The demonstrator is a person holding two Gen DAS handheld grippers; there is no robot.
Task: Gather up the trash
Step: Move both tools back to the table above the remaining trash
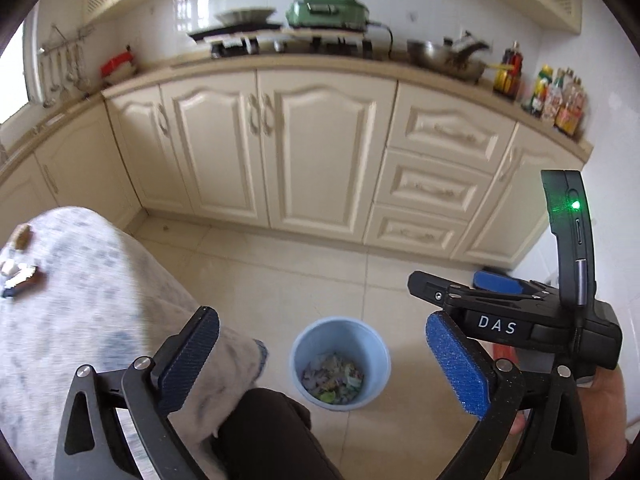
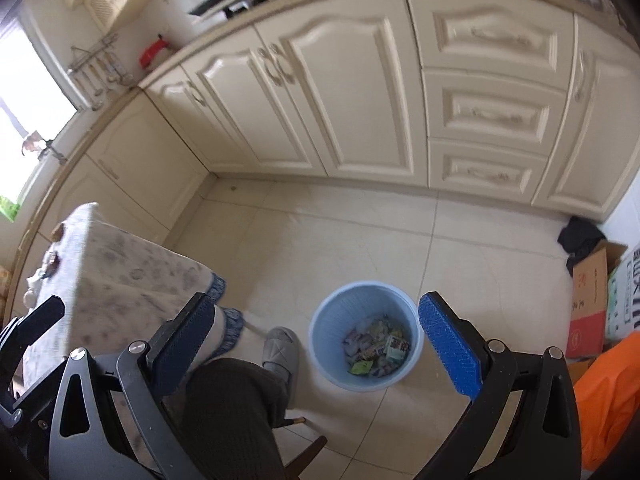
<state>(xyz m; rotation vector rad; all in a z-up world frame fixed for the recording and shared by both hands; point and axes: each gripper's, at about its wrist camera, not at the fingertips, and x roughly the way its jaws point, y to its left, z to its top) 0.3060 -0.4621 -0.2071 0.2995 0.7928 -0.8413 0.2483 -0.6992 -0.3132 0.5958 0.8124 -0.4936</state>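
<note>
A pale blue bin [image 1: 297,354] stands on the tiled floor, holding mixed wrappers [image 1: 332,378]. My left gripper [image 1: 320,316] hangs above it, open and with nothing between its blue pads [image 1: 456,364]. My right gripper [image 2: 316,300] is also open and empty, above and slightly left of the same bin [image 2: 320,322] with its wrappers [image 2: 376,350]. The right gripper's black housing [image 1: 496,326] shows at the right of the left wrist view. Small scraps [image 1: 20,272] lie on the cloth-covered table [image 1: 88,304] to the left.
A person's dark-trousered leg [image 2: 232,412] and grey slipper [image 2: 282,350] sit between table [image 2: 120,272] and bin. Cream cabinets [image 2: 360,100] line the far side. Cardboard boxes [image 2: 588,304] and an orange bag [image 2: 612,392] stand at the right.
</note>
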